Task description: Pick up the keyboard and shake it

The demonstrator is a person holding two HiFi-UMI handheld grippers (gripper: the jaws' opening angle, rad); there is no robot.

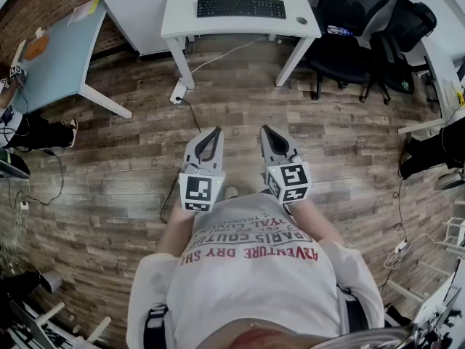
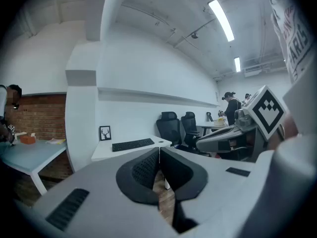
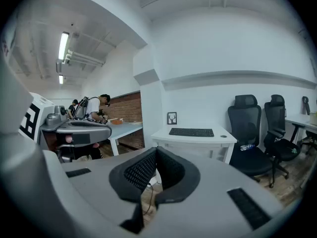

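A black keyboard (image 1: 241,7) lies flat on a white desk (image 1: 182,13) at the far end of the room; it also shows as the keyboard (image 2: 132,144) in the left gripper view and the keyboard (image 3: 191,132) in the right gripper view. My left gripper (image 1: 217,131) and right gripper (image 1: 264,129) are held side by side close to my body, well short of the desk. Both are shut with nothing between their jaws. The left gripper (image 2: 159,150) and right gripper (image 3: 155,150) point roughly toward the desk.
Two black office chairs (image 1: 349,27) stand right of the desk. A pale blue table (image 1: 62,49) is at the left, with a seated person (image 1: 29,126) beside it. Cables and a power strip (image 1: 177,91) lie on the wooden floor (image 1: 240,107) in front of the desk.
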